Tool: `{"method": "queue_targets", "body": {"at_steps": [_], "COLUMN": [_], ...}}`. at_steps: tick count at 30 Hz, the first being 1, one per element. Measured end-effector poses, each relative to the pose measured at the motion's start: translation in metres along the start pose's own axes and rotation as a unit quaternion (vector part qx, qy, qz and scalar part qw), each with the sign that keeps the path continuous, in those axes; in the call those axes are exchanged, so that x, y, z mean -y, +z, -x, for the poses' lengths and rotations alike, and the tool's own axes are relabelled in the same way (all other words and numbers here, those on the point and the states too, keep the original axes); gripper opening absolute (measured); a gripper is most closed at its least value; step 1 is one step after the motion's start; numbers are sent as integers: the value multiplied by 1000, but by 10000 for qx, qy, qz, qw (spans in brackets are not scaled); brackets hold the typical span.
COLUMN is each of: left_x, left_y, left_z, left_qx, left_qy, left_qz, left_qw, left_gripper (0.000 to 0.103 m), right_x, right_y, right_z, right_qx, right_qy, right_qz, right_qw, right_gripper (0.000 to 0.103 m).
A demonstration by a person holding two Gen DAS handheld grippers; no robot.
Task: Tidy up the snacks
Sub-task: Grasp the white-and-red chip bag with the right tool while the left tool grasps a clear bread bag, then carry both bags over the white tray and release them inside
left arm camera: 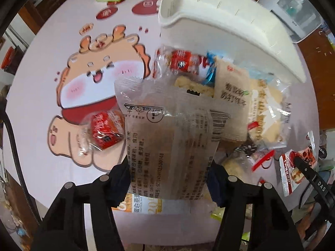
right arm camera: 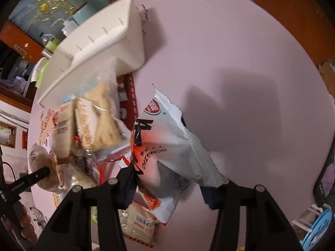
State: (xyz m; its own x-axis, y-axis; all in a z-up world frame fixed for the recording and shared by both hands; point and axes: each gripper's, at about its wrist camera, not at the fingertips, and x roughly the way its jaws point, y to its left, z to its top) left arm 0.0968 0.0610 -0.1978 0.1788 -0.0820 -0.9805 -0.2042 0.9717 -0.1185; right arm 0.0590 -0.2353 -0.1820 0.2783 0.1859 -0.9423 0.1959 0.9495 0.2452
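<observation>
Both grippers holding snack packets above a pink round table.

Left gripper [left arm camera: 169, 179], lower centre, pinches a translucent brown packet [left arm camera: 167, 133]; beyond it lies a snack pile [left arm camera: 240, 96], with the white bin [left arm camera: 219, 27] at upper right. Right gripper [right arm camera: 167, 186], lower centre, pinches a white-and-red packet [right arm camera: 167, 146]; the table [right arm camera: 240, 62] fills the right of the frame, the same bin [right arm camera: 100, 41] at upper left.

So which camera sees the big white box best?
The left wrist view: the white box shows its open top, rim and front wall clearly. The right wrist view shows it too, but tilted, blurrier and partly hidden by snack packets.
</observation>
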Motion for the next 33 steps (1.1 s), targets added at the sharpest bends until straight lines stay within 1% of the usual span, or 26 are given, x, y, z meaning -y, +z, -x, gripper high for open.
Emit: {"method": "queue_targets", "body": {"at_steps": [3, 6, 7, 8, 10, 12, 14, 19, 22, 24, 29, 31, 33], "left_x": [2, 5, 9, 10, 20, 30, 40, 65, 73, 79, 88, 93, 97], "left_y": [2, 3, 7, 11, 18, 21, 29, 58, 79, 92, 122, 131, 138], "left_z": [26, 59, 71, 79, 102, 126, 149, 185, 191, 193, 176, 164, 154], "left_qx": [216, 434, 544, 620, 895, 1125, 1423, 2088, 2245, 2289, 2273, 2264, 2256], "left_qy": [-146, -455, -603, -687, -825, -874, -894, -744, -693, -654, -517, -365, -281], "left_qz": [-38, -133, -192, -239, -400, -555, -758, -1126, -1113, -1085, -1100, -1164, -1226], "left_qw": [9997, 9979, 9965, 9954, 9918, 9882, 9829, 9686, 9656, 9652, 9662, 9664, 9661], "left_gripper": [61, 61, 61, 61, 61, 61, 61, 62, 63, 63, 63, 63, 63], "right_x": [-8, -18, -23, -30, -42, -54, -67, -94, -108, -119, -141, -148, -150], "right_y": [3, 7, 11, 17, 24, 33, 43, 72, 89, 101, 134, 148, 160], "right_z": [16, 36, 43, 47, 58, 66, 76, 93, 96, 94, 82, 72, 62], "right_qx": [172, 397, 484, 555, 716, 854, 1030, 1389, 1533, 1598, 1772, 1760, 1715], "right_qy": [97, 260, 325, 371, 457, 519, 554, 563, 507, 407, 166, 38, 3], "right_qz": [132, 317, 387, 451, 597, 731, 864, 1062, 1109, 1127, 1183, 1174, 1095], "right_qw": [9997, 9984, 9975, 9967, 9946, 9923, 9894, 9830, 9806, 9798, 9769, 9774, 9791], "right_gripper": [51, 51, 51, 51, 51, 51, 51, 52, 52, 52, 53, 53, 53]}}
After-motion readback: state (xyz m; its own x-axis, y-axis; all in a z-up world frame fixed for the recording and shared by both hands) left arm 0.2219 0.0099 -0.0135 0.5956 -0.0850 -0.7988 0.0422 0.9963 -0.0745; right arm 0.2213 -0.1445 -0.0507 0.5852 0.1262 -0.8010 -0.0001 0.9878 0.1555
